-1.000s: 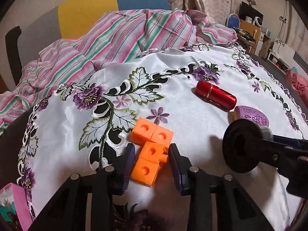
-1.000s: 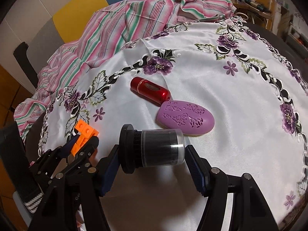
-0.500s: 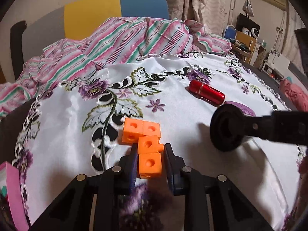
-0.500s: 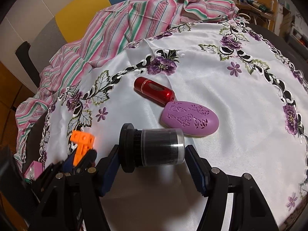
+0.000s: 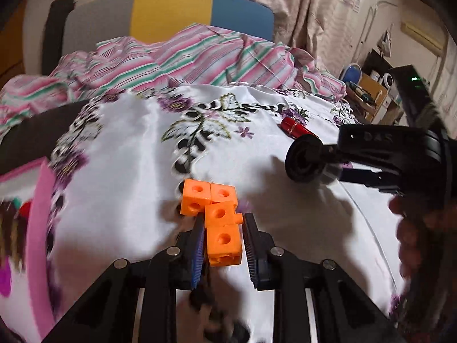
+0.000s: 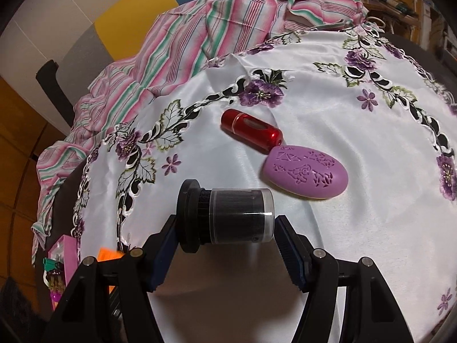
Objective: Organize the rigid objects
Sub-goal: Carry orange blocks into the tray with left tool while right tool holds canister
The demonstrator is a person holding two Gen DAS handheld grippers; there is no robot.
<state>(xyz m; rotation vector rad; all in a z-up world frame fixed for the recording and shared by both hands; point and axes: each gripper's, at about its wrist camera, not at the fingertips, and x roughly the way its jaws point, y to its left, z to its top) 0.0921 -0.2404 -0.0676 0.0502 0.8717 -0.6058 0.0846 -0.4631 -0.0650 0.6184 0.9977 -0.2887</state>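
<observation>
**Both hand-held grippers loaded over the embroidered desk**

White satin cloth (image 5: 128, 177) embroidered with purple flowers is spread over the desk, with a striped pink-and-green fabric (image 5: 177, 57) bunched at its far edge and a grey, yellow and blue chair back (image 5: 171, 14) beyond.

From the left wrist view, the left hand-held gripper (image 5: 223, 245) is seen clamped on the nearest cube of an orange block cluster (image 5: 217, 217); the other cubes jut forward past the fingertips. At the right, the right hand-held gripper (image 5: 371, 157) is seen from the side, with the black flanged end of its load facing the camera and part of a hand (image 5: 411, 228) under it. A pink box (image 5: 40, 228) is blurred at the left edge.

From the right wrist view, the right hand-held gripper (image 6: 225, 225) is seen closed on a black cylinder with a clear cap (image 6: 225, 214), held crosswise by its ends. Only here is a purple oval case (image 6: 305, 174) shown, lying on the cloth and touching the end of a red metallic cylinder (image 6: 251, 128). The orange blocks appear merely as a sliver at lower left.
</observation>
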